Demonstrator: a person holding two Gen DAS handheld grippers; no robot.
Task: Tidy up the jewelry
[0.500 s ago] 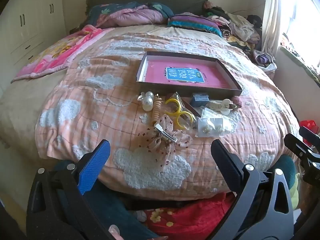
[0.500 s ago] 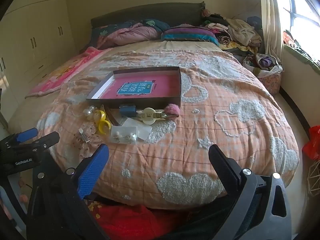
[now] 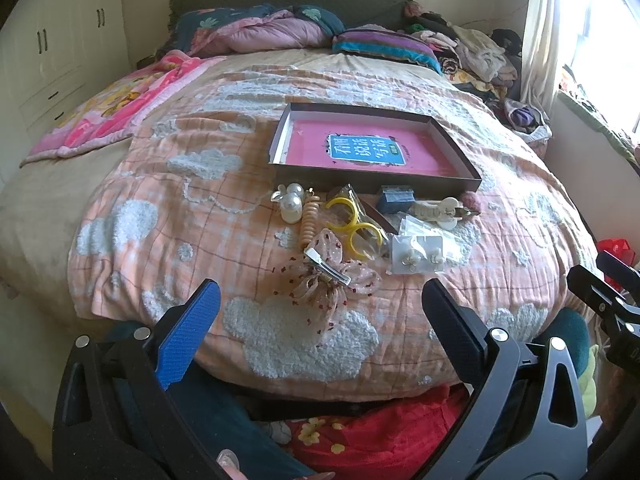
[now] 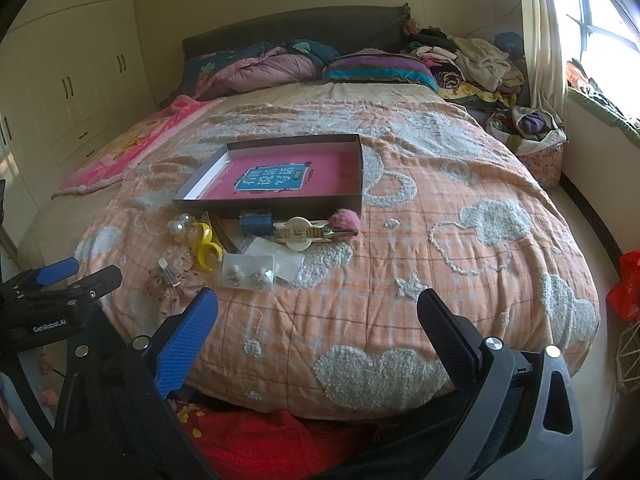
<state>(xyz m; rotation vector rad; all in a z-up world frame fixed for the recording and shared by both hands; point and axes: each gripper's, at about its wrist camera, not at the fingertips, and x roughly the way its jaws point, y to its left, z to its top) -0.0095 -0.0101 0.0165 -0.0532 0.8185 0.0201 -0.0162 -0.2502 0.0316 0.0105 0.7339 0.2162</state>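
A shallow dark box (image 3: pixel 468 184) (image 4: pixel 288 204) with a pink book inside lies on the orange quilt. In front of it lies a heap of jewelry: a lace bow clip (image 3: pixel 328 276) (image 4: pixel 172 276), yellow hoops (image 3: pixel 356 224) (image 4: pixel 206 246), pearl pieces (image 3: pixel 290 200) (image 4: pixel 178 222), an earring card (image 3: pixel 418 256) (image 4: pixel 248 270), a small blue box (image 3: pixel 396 199) (image 4: pixel 256 222), a cream claw clip (image 3: pixel 438 212) (image 4: pixel 298 234) and a pink pom clip (image 4: pixel 346 218). My left gripper (image 3: pixel 320 304) is open and empty, just short of the bow. My right gripper (image 4: pixel 318 312) is open and empty over bare quilt.
The quilt (image 3: pixel 160 220) (image 4: pixel 460 240) covers a bed with pillows (image 3: pixel 264 32) and clothes (image 4: pixel 472 60) at the head. A wardrobe (image 4: pixel 80 72) stands left, a window (image 4: pixel 600 20) right. A red bag (image 4: pixel 624 284) lies on the floor at the right.
Both grippers have moved slightly closer to the bed; the jewelry heap looks a little nearer. Nothing on the quilt has moved.
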